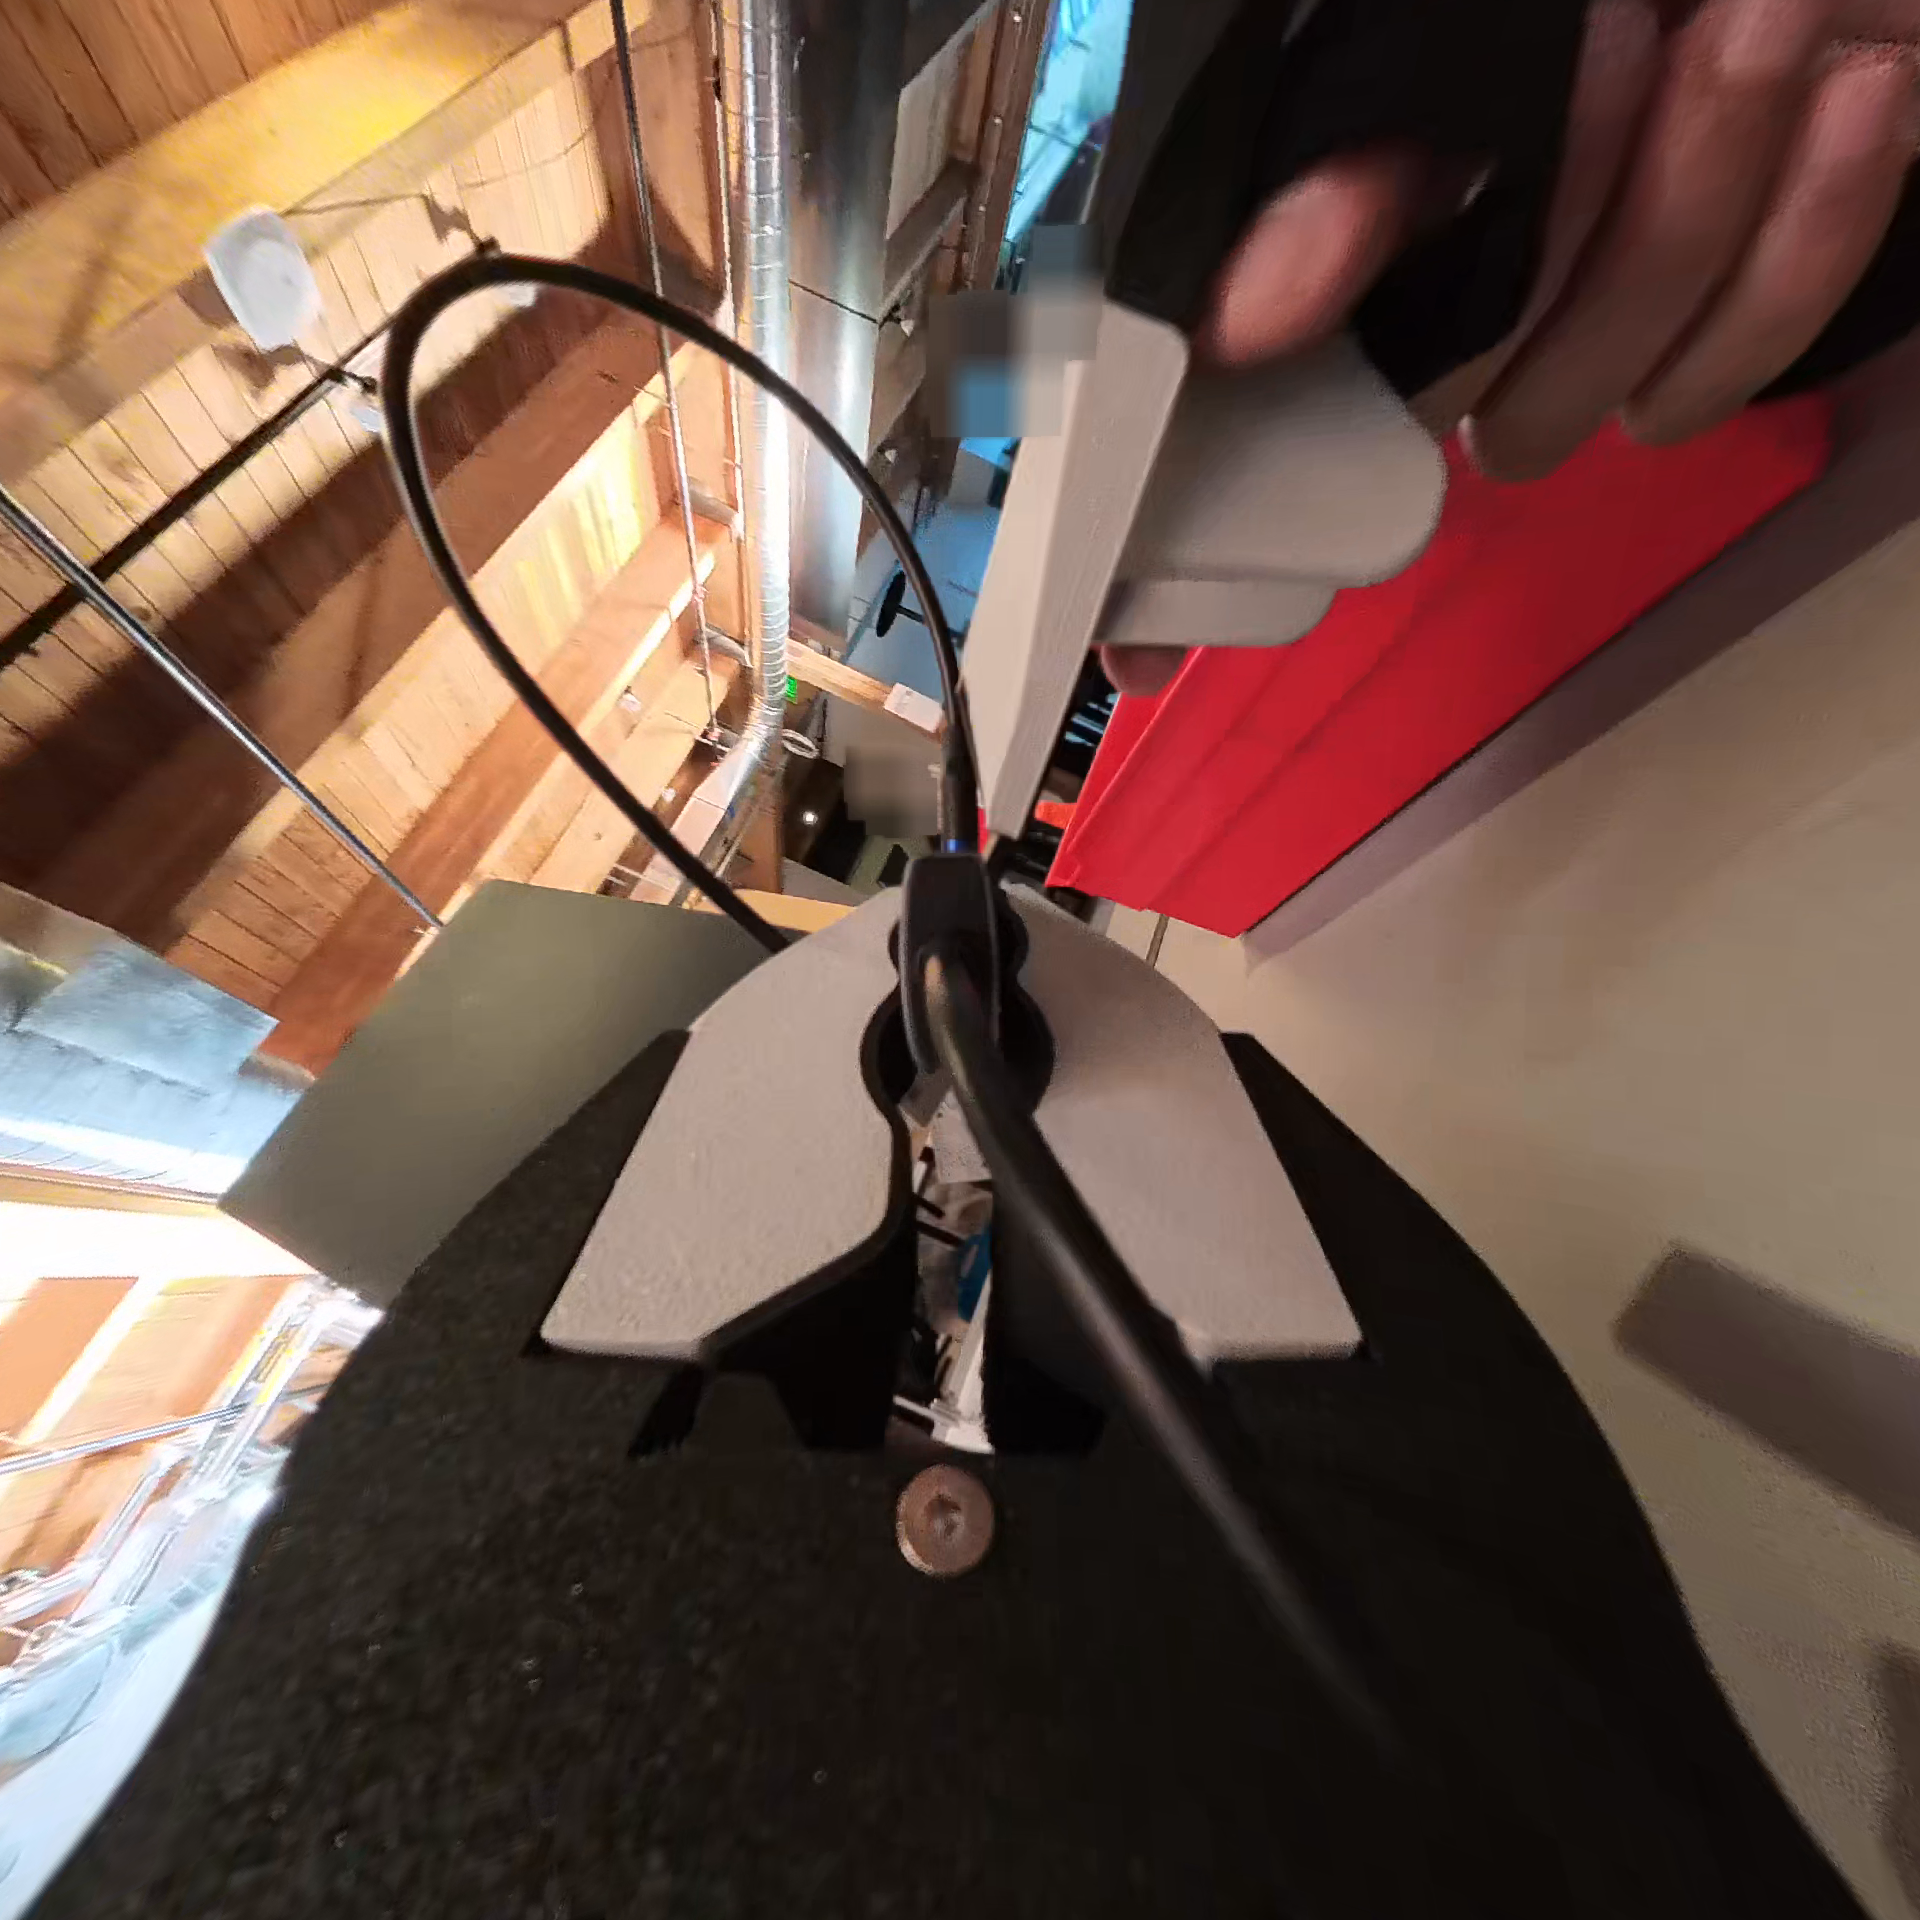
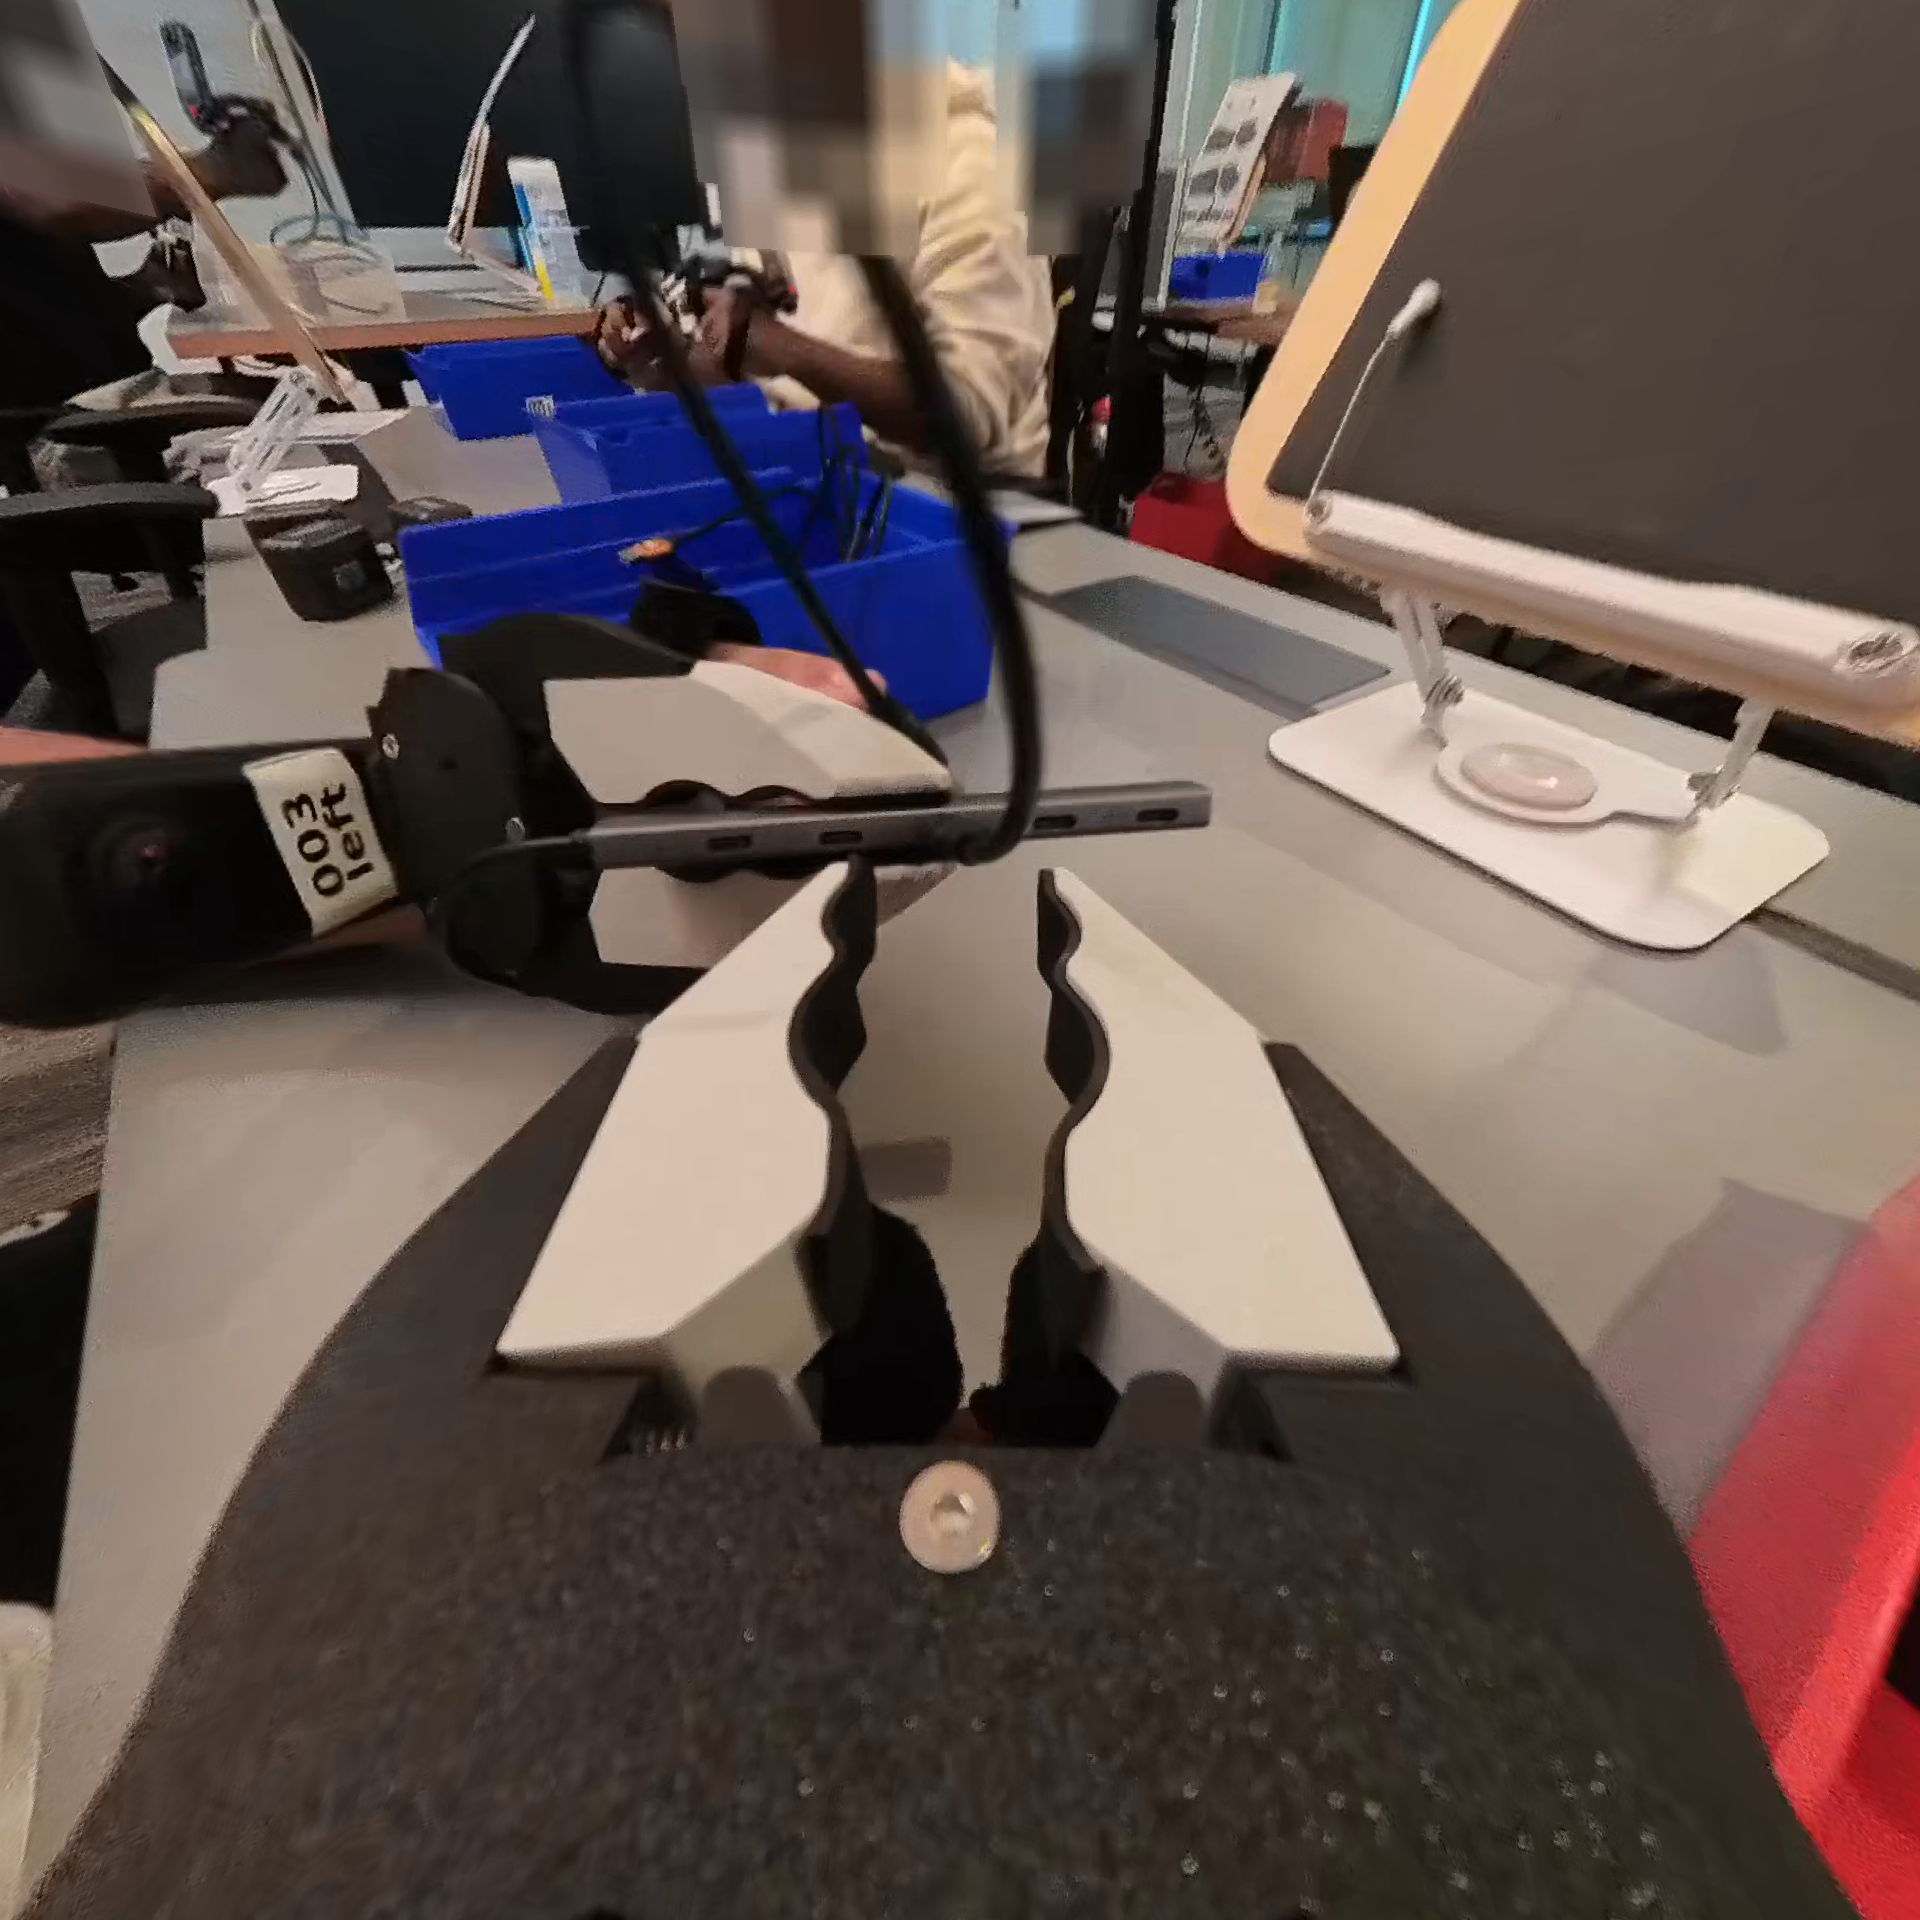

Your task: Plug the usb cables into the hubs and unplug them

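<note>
Above grey desk (image 2: 1455,1091): left gripper (image 2: 769,821) level, jaws clamping hub (image 2: 904,826); right gripper (image 2: 951,894) jaws parted.

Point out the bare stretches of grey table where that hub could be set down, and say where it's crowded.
Bare table between the open right gripper and the white stand. Crowded behind the hub held in the left gripper: blue bins.

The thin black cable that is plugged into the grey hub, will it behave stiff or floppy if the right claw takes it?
The black cable is probably floppy: it hangs in a loose loop. It looks thin and smooth, so it may slide between the pads. Pulling it would likely tug the grey hub, which the left claw is gripping.
</note>
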Action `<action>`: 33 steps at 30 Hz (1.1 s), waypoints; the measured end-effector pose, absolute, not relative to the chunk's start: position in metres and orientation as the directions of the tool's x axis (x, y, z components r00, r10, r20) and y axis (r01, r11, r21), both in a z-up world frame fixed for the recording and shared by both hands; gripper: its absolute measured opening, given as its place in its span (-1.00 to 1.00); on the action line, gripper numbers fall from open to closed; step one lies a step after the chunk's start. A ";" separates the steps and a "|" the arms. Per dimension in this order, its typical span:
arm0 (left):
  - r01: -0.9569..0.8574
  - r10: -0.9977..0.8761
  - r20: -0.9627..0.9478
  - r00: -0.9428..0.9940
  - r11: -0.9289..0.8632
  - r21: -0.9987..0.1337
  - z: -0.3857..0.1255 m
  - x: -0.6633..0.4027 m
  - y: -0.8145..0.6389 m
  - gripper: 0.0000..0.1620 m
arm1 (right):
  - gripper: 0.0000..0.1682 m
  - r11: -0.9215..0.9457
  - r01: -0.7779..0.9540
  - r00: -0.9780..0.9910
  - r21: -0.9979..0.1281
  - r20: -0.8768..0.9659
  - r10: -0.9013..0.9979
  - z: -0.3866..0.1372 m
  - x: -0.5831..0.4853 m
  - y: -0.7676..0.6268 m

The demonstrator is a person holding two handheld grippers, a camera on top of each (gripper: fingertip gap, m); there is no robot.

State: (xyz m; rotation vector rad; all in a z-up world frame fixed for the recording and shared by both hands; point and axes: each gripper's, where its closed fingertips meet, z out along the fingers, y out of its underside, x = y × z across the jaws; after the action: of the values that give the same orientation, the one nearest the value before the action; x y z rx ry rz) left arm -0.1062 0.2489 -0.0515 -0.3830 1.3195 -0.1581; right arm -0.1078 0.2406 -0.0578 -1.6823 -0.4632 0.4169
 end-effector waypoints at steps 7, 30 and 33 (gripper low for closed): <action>-0.111 -0.307 -0.930 0.201 0.936 -0.333 -0.078 -0.108 0.240 -0.87 | -0.89 -0.198 0.160 0.831 -0.967 0.024 0.556 -0.083 -0.114 0.239; -0.143 -0.369 -0.919 0.137 0.911 -0.387 -0.088 -0.109 0.239 -0.86 | -0.90 -0.194 0.123 0.791 -0.973 -0.022 0.612 -0.088 -0.120 0.233; -0.169 -0.359 -0.923 0.139 0.910 -0.379 -0.089 -0.107 0.241 -0.87 | -0.89 -0.193 0.131 0.806 -0.972 -0.009 0.592 -0.088 -0.118 0.236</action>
State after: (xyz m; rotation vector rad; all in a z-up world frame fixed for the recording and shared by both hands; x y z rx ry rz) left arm -0.1071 0.2414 -0.0890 -0.4458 1.4392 -0.1436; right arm -0.1177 0.2357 -0.0882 -1.7406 -0.5638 0.4569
